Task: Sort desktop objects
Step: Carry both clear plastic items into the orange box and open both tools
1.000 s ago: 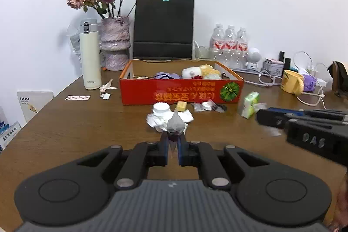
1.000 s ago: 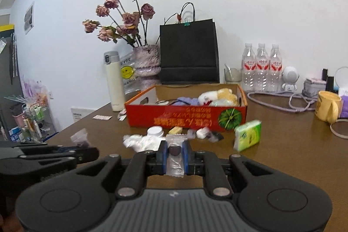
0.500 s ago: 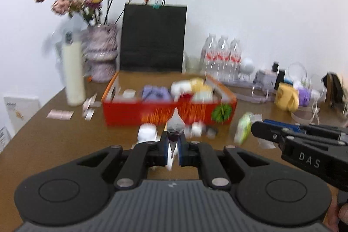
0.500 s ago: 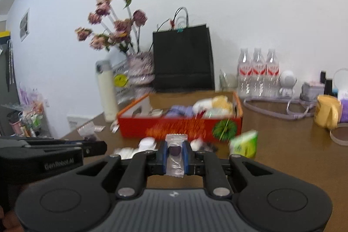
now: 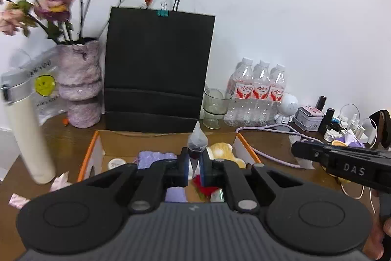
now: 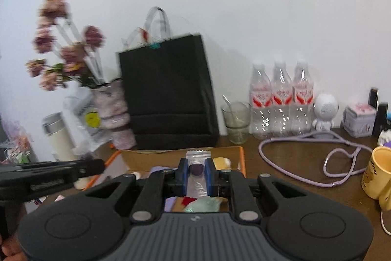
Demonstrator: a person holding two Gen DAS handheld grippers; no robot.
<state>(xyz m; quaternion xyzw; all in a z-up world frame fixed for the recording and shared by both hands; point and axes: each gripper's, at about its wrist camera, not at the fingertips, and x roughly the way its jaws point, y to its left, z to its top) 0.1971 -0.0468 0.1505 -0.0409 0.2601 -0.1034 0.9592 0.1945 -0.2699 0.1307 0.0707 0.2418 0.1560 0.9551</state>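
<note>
My left gripper (image 5: 194,160) is shut on a clear-wrapped dark candy (image 5: 197,142) and hangs over the open orange cardboard box (image 5: 94,153). My right gripper (image 6: 196,169) is shut on a second clear-wrapped dark candy (image 6: 197,158), also over the box (image 6: 242,158). The box holds purple cloth (image 5: 154,157), a yellow-white plush thing (image 5: 221,151) and red scraps. Each gripper shows in the other's view, the right one at right (image 5: 342,163), the left one at left (image 6: 48,175).
A black paper bag (image 5: 156,70) stands just behind the box. A vase of dried roses (image 5: 80,89) and a white flask (image 5: 27,131) are at left. A glass (image 5: 216,107), water bottles (image 5: 259,94), a purple cable (image 6: 317,158) and a yellow mug (image 6: 377,175) are at right.
Both grippers have moved forward from the table in front of the box to above its inside, each still holding its candy. The box's red front is now hidden below them.
</note>
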